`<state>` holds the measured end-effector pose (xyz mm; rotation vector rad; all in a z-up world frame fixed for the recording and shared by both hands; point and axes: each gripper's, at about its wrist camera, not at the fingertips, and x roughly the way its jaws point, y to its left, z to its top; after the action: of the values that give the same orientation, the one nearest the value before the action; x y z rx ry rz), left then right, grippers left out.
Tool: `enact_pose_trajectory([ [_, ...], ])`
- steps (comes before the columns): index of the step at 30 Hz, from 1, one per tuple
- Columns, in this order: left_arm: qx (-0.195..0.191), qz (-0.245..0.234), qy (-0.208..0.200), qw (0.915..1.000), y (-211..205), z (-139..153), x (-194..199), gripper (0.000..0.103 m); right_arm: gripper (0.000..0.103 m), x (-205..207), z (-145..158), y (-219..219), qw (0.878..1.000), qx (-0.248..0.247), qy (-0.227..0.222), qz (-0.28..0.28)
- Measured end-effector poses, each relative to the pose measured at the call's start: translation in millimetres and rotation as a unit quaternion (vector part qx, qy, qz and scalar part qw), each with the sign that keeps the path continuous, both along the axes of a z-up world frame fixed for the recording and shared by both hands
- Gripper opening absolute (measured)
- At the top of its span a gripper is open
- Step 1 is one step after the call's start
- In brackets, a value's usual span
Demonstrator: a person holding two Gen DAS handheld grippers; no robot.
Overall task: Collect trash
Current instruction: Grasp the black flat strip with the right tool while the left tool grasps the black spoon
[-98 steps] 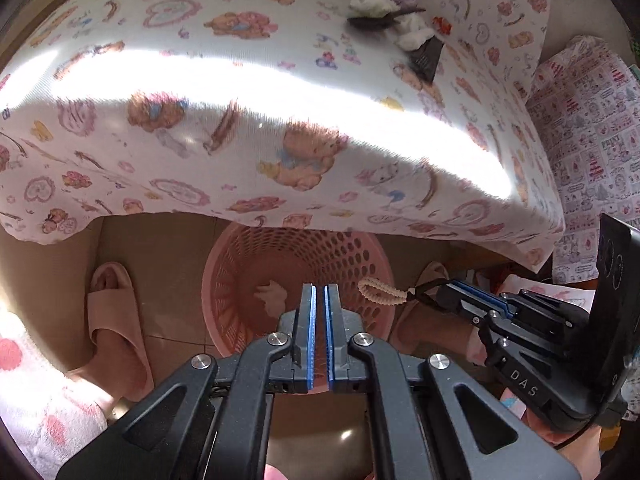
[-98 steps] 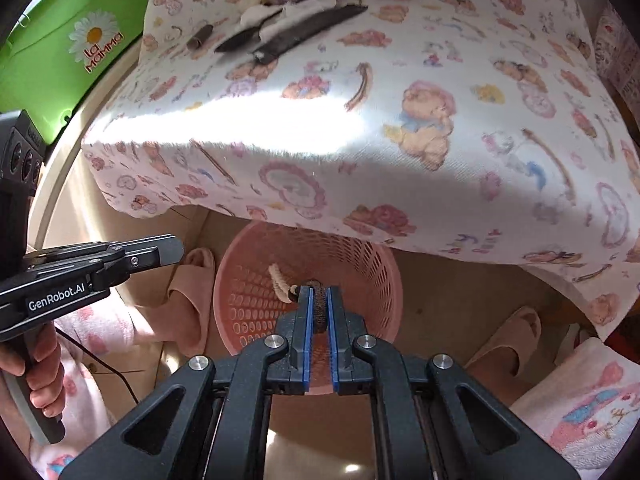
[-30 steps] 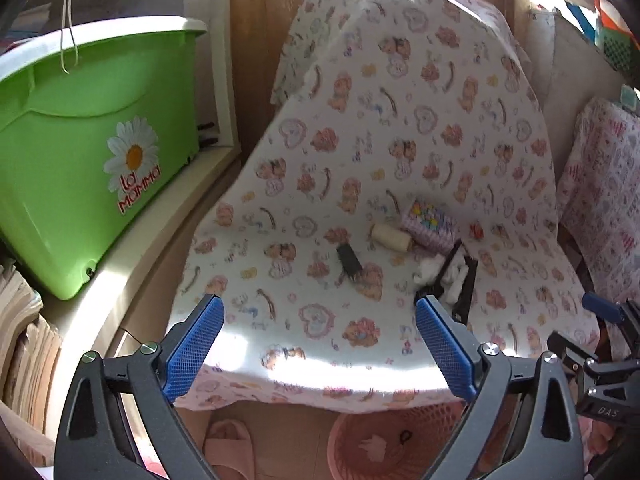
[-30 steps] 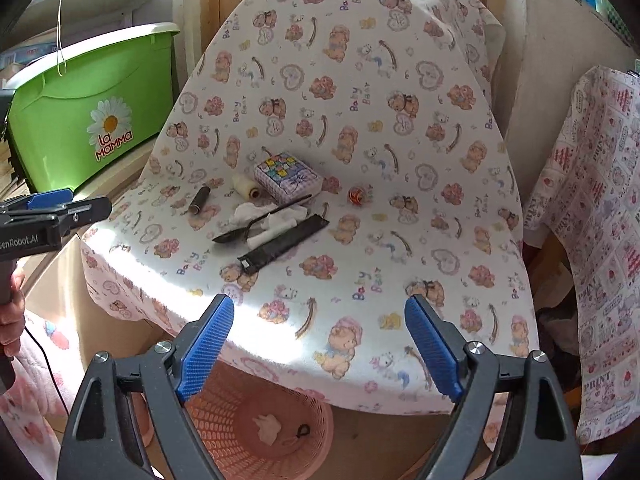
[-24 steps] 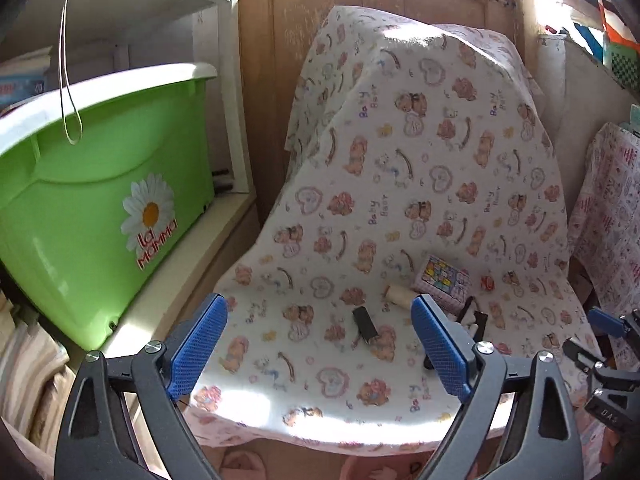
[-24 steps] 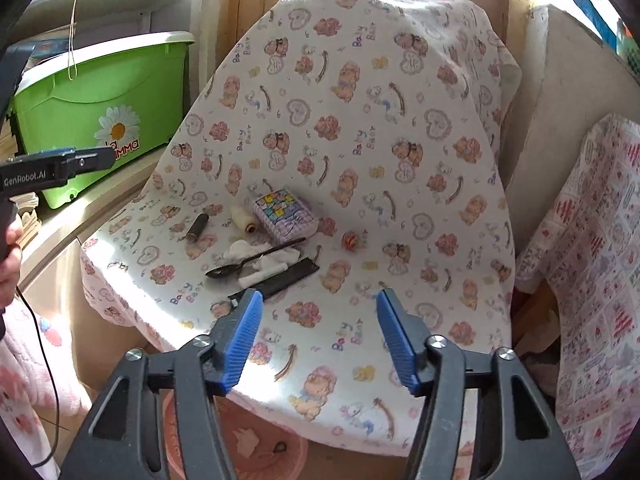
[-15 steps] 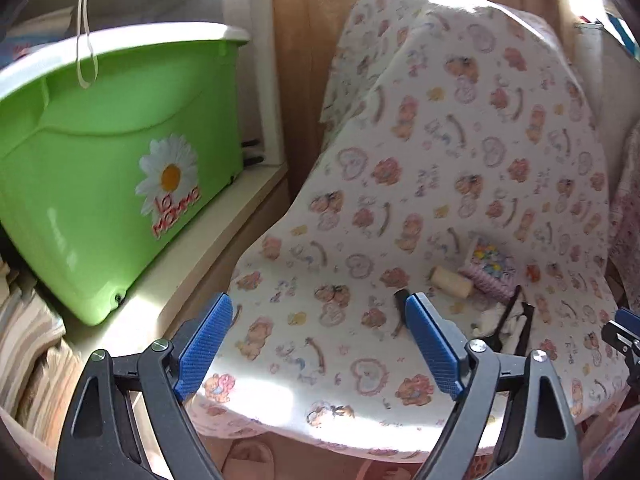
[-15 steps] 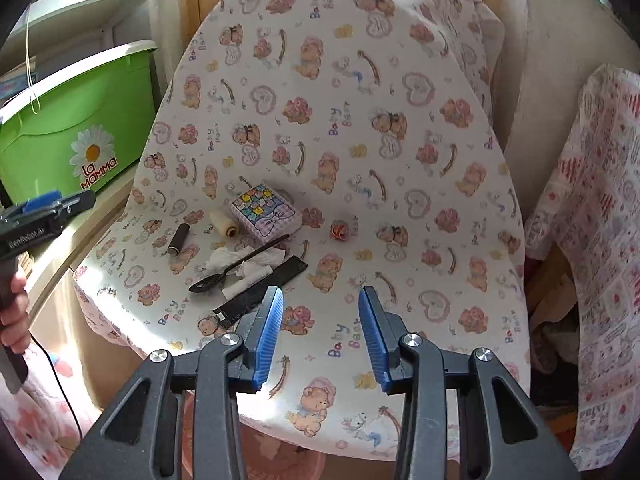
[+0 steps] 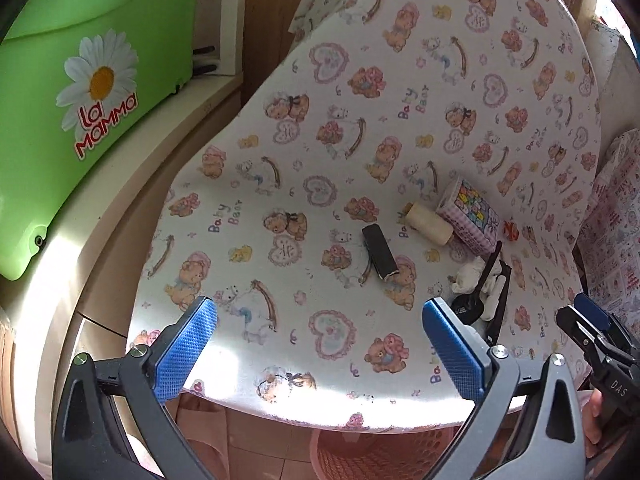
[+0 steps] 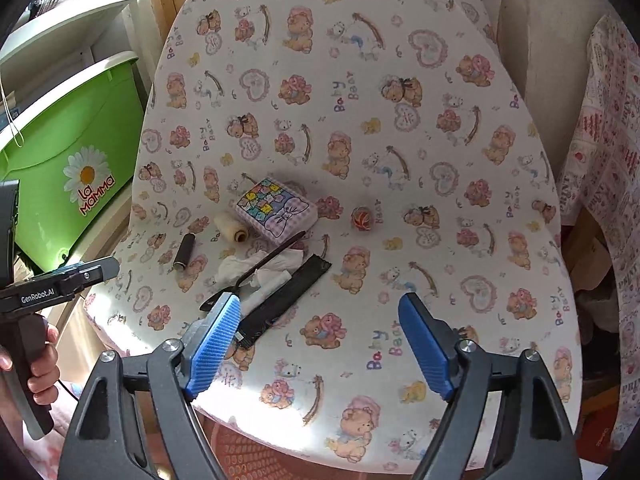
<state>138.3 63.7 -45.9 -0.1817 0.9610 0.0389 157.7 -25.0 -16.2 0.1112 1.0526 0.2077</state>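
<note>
Both grippers were held above the front of the bear-print cloth (image 10: pixel 400 128), jaws spread wide, nothing gripped. Crumpled white tissue (image 10: pixel 260 268) was seen just ahead of the right gripper (image 10: pixel 320 344), left of its centre line, under a black spoon (image 10: pixel 256 272) and touching a black strip (image 10: pixel 288 300). From the left gripper (image 9: pixel 320 348) it lay ahead to the right. The pink basket (image 9: pixel 380 456) was noted below the cloth's front edge. Bare cloth was recorded right of the strip
</note>
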Motion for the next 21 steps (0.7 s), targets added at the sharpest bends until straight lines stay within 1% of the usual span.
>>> enact_pose_trajectory([
  [4,0.029,0.013,0.033,0.9990,-3,-5,7,0.102,0.084,-3,-13,18,1.000,0.006,0.011,0.022],
  [5,0.024,0.010,0.032,0.9991,-3,-5,8,0.102,0.084,-3,-16,23,1.000,0.003,0.014,0.027],
  [9,-0.032,0.002,0.026,0.9991,2,-5,9,0.102,0.084,-5,-31,44,0.999,-0.038,0.009,0.037],
  [11,-0.047,0.002,0.027,0.9985,3,-6,12,0.102,0.084,-3,-39,53,0.998,-0.051,0.014,0.045],
  [12,-0.052,-0.001,0.024,0.9984,2,-6,13,0.102,0.082,-2,-43,55,0.997,-0.051,0.017,0.047],
  [13,-0.057,-0.007,0.018,0.9982,1,-6,14,0.102,0.079,-1,-47,57,0.997,-0.051,0.020,0.046],
  [14,-0.061,-0.016,0.011,0.9980,0,-6,15,0.102,0.073,0,-51,58,0.997,-0.053,0.024,0.043],
  [16,-0.059,-0.032,0.000,0.9977,-5,-5,17,0.101,0.068,0,-52,58,0.997,-0.065,0.012,0.036],
  [17,-0.057,-0.040,-0.003,0.9976,-8,-6,19,0.099,0.062,1,-52,58,0.997,-0.069,0.012,0.037],
  [18,-0.057,-0.046,-0.005,0.9973,-12,-7,21,0.096,0.052,1,-52,58,0.997,-0.071,0.010,0.038],
  [19,-0.061,-0.052,-0.006,0.9968,-14,-7,24,0.091,0.046,2,-52,57,0.997,-0.069,0.011,0.041],
  [20,-0.068,-0.059,-0.006,0.9959,-17,-9,25,0.087,0.036,2,-52,55,0.997,-0.069,0.012,0.041],
  [21,-0.075,-0.067,-0.004,0.9949,-21,-11,27,0.084,0.029,3,-51,52,0.997,-0.069,0.015,0.039],
])
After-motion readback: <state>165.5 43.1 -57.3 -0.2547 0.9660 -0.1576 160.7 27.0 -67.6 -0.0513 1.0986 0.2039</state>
